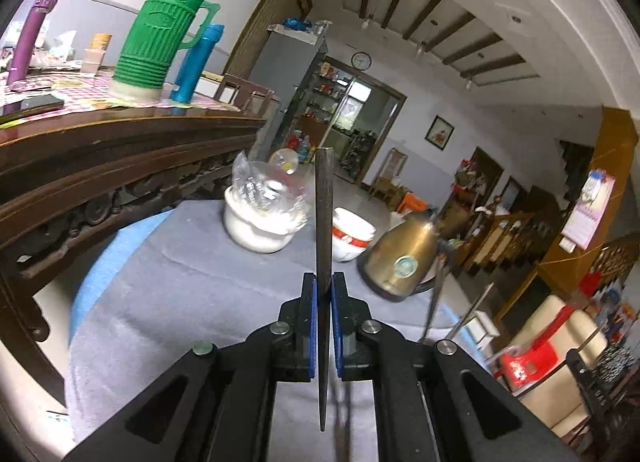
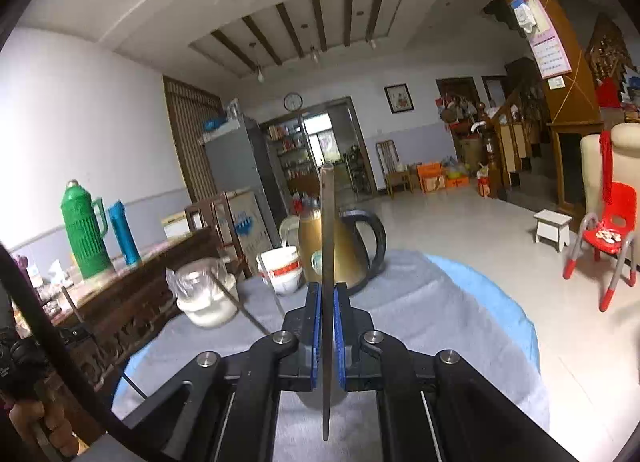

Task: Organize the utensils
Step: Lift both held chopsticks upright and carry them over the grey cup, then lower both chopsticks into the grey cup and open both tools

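1. the left gripper [image 1: 324, 294] was clenched on a slim dark utensil handle [image 1: 323, 221], held edge-on between the blue pads and standing up past the fingertips; its lower end hung back toward the camera.
2. the right gripper [image 2: 328, 302] was likewise clamped on a second thin metal utensil [image 2: 327, 229], upright between its pads. which kind of utensil either one was could not be told, since only narrow shafts showed.
3. taking the brass kettle [image 2: 344, 250] as landmark: both held utensils stood on the near side of it, above the grey cloth [image 1: 180, 302] that covered the low table.
4. just to the left of the kettle sat a red-and-white bowl [image 2: 282, 268], and further left a white pot with a clear plastic bag [image 2: 204, 294] in it; a thin rod seemed to lean near that pot.
5. the shafts looked stiff, light and smooth, so likely slippery and prone to pivot in a pinch.
6. a hold near the middle of the shaft, as here, seemed sound; a hold near one end would probably let it swing.
7. the bowl and pot looked like breakable ceramic, so a lowered utensil should go in gently.
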Motion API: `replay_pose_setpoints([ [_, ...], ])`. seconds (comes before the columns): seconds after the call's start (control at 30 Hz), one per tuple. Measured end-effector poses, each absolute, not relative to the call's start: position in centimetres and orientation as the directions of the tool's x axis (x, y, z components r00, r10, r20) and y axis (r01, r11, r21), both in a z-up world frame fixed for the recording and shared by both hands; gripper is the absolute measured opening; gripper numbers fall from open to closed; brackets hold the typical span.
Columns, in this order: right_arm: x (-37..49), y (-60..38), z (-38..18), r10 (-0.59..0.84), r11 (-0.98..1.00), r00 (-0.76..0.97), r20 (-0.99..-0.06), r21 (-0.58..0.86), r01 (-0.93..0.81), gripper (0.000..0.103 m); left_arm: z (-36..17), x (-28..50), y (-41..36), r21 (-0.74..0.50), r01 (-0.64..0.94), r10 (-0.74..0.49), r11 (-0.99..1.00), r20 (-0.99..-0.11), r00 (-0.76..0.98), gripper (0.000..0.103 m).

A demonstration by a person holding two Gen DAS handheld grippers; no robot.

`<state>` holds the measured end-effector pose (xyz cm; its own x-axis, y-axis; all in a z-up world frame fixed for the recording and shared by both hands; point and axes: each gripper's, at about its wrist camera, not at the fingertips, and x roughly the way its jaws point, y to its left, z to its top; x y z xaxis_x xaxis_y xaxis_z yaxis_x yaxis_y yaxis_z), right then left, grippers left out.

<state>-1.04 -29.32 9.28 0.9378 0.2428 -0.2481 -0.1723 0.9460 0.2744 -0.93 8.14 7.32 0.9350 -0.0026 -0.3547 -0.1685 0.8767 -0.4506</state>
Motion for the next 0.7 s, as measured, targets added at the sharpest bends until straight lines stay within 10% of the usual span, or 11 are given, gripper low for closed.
replay_pose_setpoints([
  [0.7, -0.3, -28.3, 12.9, 0.259, 0.940, 0.951, -0.170, 0.271, -0.207, 0.006, 9.4, 3.4, 3.4, -0.367, -0.118, -0.044, 0.923, -0.405, 0.913, 0.007],
])
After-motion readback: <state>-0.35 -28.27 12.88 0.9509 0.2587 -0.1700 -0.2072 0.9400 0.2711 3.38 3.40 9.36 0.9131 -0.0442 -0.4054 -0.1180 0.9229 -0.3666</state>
